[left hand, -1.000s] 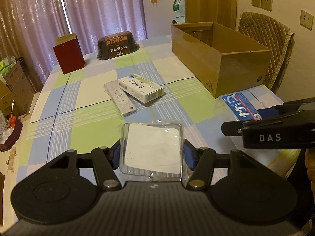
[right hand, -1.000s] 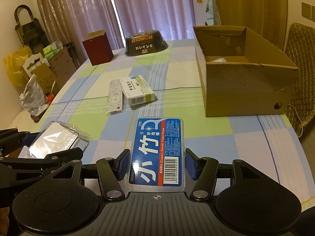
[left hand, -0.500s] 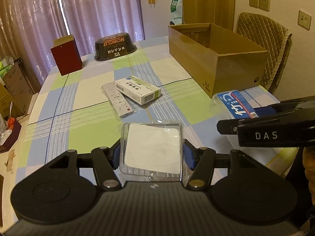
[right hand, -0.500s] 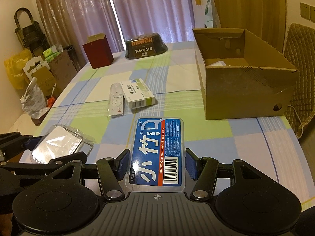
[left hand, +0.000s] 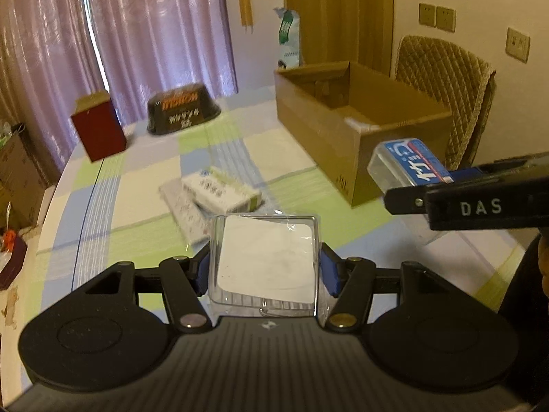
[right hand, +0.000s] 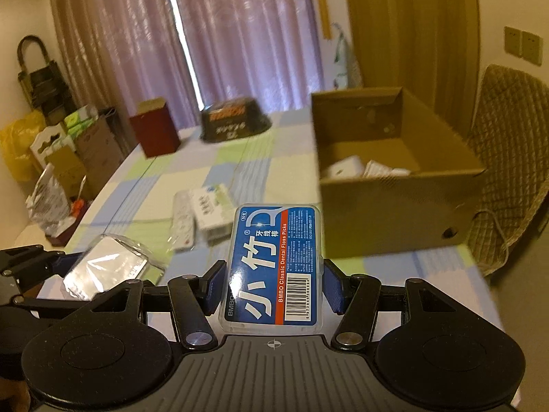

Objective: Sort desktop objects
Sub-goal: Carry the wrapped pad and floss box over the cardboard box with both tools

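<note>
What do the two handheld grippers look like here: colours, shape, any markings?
Both the left gripper and right gripper are matte black: ribbed body, two round lobes, linkage arms with metal pivots, blue pads. The right one's side reads "DAS".

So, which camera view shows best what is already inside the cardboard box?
The right wrist view. It looks down over the near wall of the cardboard box, so white packages on its floor are visible. The left wrist view shows the box from its side, with only a white corner above the rim.
</note>
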A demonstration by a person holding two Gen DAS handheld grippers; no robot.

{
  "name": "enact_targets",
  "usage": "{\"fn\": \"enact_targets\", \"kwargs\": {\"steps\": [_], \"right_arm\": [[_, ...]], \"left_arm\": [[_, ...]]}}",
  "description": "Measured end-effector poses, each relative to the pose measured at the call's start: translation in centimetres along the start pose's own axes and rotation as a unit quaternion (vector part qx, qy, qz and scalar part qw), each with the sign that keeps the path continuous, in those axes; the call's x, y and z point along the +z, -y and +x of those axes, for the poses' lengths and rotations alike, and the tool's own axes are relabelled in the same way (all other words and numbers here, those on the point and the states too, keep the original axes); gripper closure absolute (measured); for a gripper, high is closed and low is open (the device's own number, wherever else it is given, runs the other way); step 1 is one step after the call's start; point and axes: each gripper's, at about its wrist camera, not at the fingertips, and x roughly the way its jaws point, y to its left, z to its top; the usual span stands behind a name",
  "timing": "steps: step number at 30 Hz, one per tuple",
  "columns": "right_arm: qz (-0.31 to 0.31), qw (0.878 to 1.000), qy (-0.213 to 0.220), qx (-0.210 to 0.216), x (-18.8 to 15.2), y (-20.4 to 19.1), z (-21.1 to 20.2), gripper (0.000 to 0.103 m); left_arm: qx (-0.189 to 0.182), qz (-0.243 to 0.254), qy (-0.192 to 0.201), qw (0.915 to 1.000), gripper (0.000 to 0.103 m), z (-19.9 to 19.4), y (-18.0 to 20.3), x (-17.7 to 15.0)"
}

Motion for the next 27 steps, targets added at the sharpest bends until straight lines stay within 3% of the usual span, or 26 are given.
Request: {"fn": "enact_targets", "kwargs": {"steps": [8, 16, 22, 27], "right_arm": [[-0.009, 0.998, 0.047, -0.041, 5.6, 4.9, -0.3, 0.046], [-0.007, 0.997, 0.051, -0.065, 11.0, 10.2, 3.6, 0.046], [0.012, 0.997, 0.035, -0.073, 12.7, 13.8, 7.2, 0.046], [0.037, 0.996, 0.015, -0.076, 12.6, 16.3, 9.7, 0.046]], "left_arm": [[-0.032, 0.023, 0.048, 0.9981, 0.047, 2.7, 2.5, 7.3], [-0.081, 0.04, 0.075, 0.9931, 0.047, 8.0, 5.6, 14.6], [-0.106, 0.057, 0.065, 0.9906, 0.047, 13.3, 7.9, 17.2], [-0.114, 0.063, 0.043, 0.9905, 0.047, 16.9, 9.1, 17.2]]}}
